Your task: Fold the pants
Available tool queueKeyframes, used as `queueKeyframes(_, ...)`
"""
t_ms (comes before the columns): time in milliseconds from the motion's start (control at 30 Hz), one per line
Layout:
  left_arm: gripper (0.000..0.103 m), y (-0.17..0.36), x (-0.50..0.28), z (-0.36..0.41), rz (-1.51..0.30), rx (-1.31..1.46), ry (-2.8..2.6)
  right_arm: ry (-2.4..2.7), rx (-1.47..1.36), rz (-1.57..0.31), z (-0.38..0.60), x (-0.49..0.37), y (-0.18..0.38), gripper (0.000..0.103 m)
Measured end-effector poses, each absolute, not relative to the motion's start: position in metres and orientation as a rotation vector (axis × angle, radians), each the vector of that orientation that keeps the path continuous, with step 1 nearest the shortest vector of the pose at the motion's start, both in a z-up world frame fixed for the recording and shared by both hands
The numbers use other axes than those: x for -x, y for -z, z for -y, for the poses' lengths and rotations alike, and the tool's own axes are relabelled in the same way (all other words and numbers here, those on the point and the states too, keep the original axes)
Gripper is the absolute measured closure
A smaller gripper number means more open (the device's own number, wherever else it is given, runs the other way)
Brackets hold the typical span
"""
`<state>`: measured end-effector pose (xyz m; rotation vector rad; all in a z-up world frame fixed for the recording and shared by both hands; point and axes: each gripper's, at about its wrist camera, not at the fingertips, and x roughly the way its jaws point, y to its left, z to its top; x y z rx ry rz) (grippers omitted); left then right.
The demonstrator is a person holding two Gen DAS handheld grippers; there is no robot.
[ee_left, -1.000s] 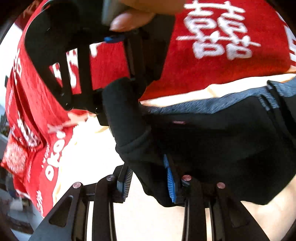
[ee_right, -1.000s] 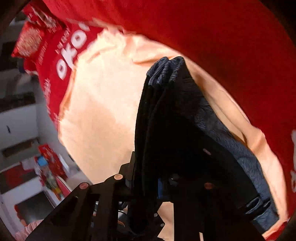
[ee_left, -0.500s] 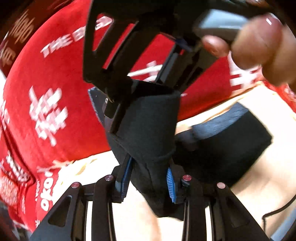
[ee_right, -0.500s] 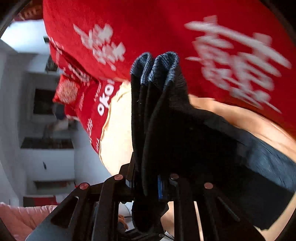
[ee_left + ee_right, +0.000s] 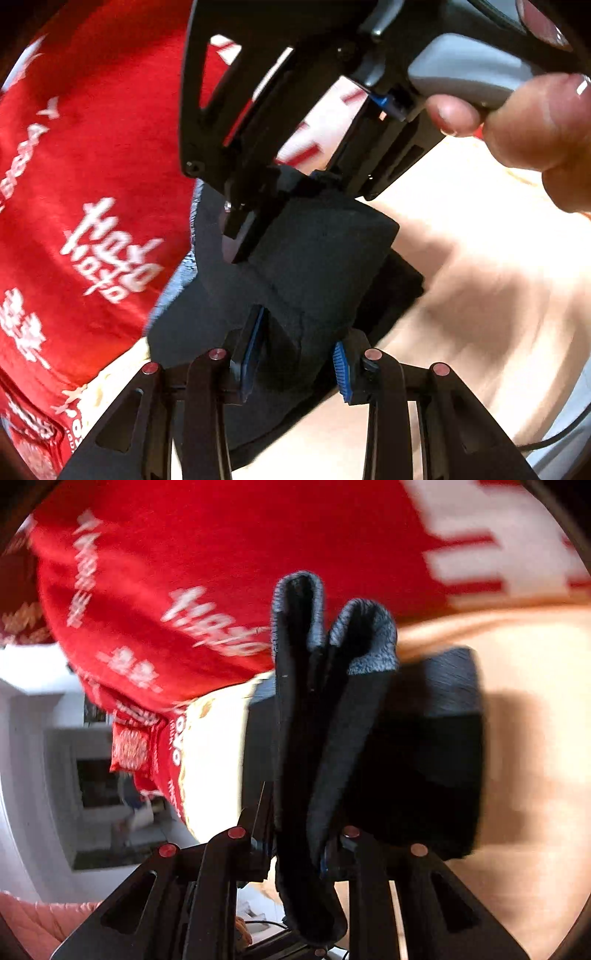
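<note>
The black pants are bunched in thick folds and lifted between both grippers above a cream surface. My left gripper is shut on a folded edge of the pants, blue pads pressing the cloth. In the left wrist view my right gripper comes in from above, clamped on the far end of the same fold, a hand on its grey handle. In the right wrist view my right gripper is shut on the pants, whose doubled edges stand up in two grey-lined loops.
A red cloth with white lettering covers the far side of the surface, also in the right wrist view. A room with white shelving lies beyond the left edge. A thin black cable runs at lower right.
Both grippers have swung round with the pants still clamped. The fold now hangs more compact and the right gripper sits closer over the left.
</note>
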<state>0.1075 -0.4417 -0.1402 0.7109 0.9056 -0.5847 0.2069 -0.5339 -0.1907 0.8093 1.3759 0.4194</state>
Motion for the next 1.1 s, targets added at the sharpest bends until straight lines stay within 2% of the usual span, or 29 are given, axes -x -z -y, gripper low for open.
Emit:
queueKeyframes(167,0.068,0.178,-0.096,0.462,-0.97,-0.762,0.578,-0.358,-0.815,-1.416,0.55,-0.204,0.236,0.082)
queueKeyframes(200,0.063,0.181,-0.092,0.463,-0.978,-0.773,0.573,-0.357,-0.825,-1.418,0.552,-0.203,0.242,0.081)
queueKeyframes(267,0.034,0.182,-0.09,0.458,-1.019,-0.739,0.577,-0.346,-0.815,-1.416,0.553,-0.201,0.249,0.08)
queueKeyframes(300,0.031,0.182,-0.089,0.452,-1.029,-0.717,0.569,-0.344,-0.811,-1.415,0.552,-0.2,0.25,0.08)
queueKeyframes(433,0.031,0.167,-0.093,0.433,-1.067,-0.66,0.562,-0.316,-0.785,-1.408,0.544,-0.197,0.242,0.077)
queueKeyframes(633,0.031,0.147,-0.126,0.377,-1.138,-0.505,0.485,-0.193,-0.519,-1.413,0.538,-0.179,0.217,0.068)
queueKeyframes(733,0.031,0.146,-0.14,0.351,-1.182,-0.47,0.409,-0.086,-0.376,-1.431,0.525,-0.169,0.21,0.044)
queueKeyframes(833,0.031,0.154,-0.16,0.323,-1.229,-0.441,0.354,-0.034,-0.29,-1.435,0.521,-0.154,0.206,0.043)
queueKeyframes(900,0.031,0.155,-0.163,0.311,-1.26,-0.417,0.332,0.001,-0.3,-1.446,0.522,-0.146,0.205,0.041)
queueKeyframes(967,0.031,0.155,-0.165,0.302,-1.264,-0.42,0.307,0.044,-0.322,-1.46,0.524,-0.141,0.206,0.035)
queueKeyframes(1100,0.031,0.156,-0.166,0.289,-1.269,-0.431,0.292,0.114,-0.364,-1.484,0.528,-0.133,0.207,0.034)
